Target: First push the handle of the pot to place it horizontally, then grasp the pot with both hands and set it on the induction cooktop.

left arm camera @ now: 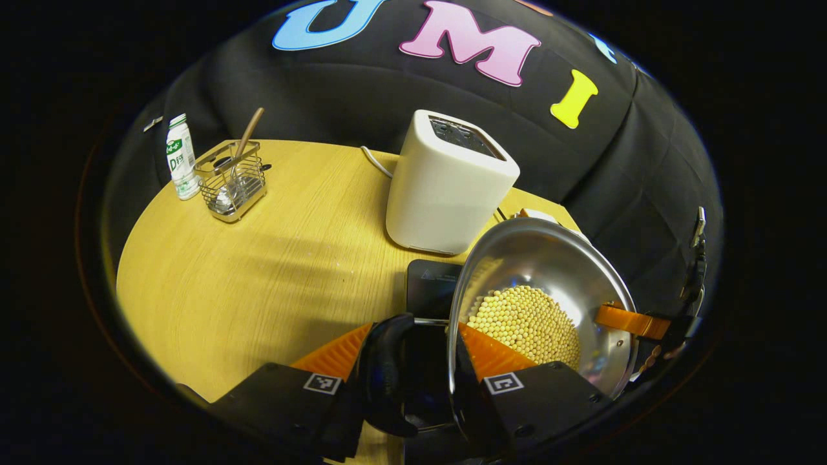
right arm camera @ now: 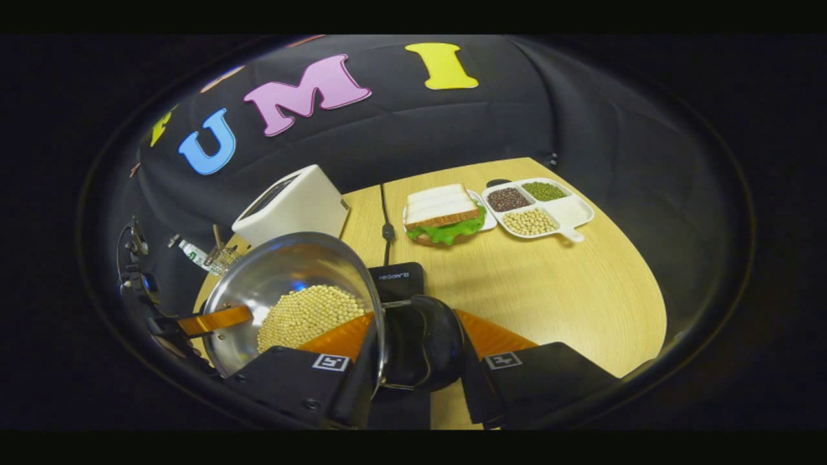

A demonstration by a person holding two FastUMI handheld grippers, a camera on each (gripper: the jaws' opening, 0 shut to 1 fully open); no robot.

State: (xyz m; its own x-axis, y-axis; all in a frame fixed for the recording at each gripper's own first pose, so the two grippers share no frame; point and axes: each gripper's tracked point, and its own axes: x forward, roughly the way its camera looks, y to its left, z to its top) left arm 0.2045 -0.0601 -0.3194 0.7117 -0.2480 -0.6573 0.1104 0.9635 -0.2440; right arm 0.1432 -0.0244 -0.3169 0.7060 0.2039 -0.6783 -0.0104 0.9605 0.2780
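pot lifted on both handles, cooktop just below

you hold the pot (left arm camera: 549, 284) in the air, one gripper on each side handle. your left gripper (left arm camera: 413, 361) is clamped across a black handle (left arm camera: 387, 368) with the rim running between its fingers; your right gripper (right arm camera: 413, 355) grips the opposite handle (right arm camera: 423, 349) the same way. the far gripper shows across the bowl in each view. two grips on opposite sides likely keep the pot level, since it carries a heap of beans (left arm camera: 526, 323) that would slide if you tip it.

the cooktop (left arm camera: 431, 287) is the dark slab under and just ahead of the pot, partly hidden by it, so i judge the lift done and the set-down left. the toaster (left arm camera: 449, 184) stands just behind the cooktop, with its cord (right arm camera: 386, 219) running back across the table (left arm camera: 258, 278); keep the far rim off both. the sandwich (right arm camera: 446, 216) and divided tray (right arm camera: 539, 206) sit well apart on the right side, the wire basket (left arm camera: 231, 181) and bottle (left arm camera: 181, 158) well apart on the left. open wood lies on both sides for pulling your grippers out sideways.
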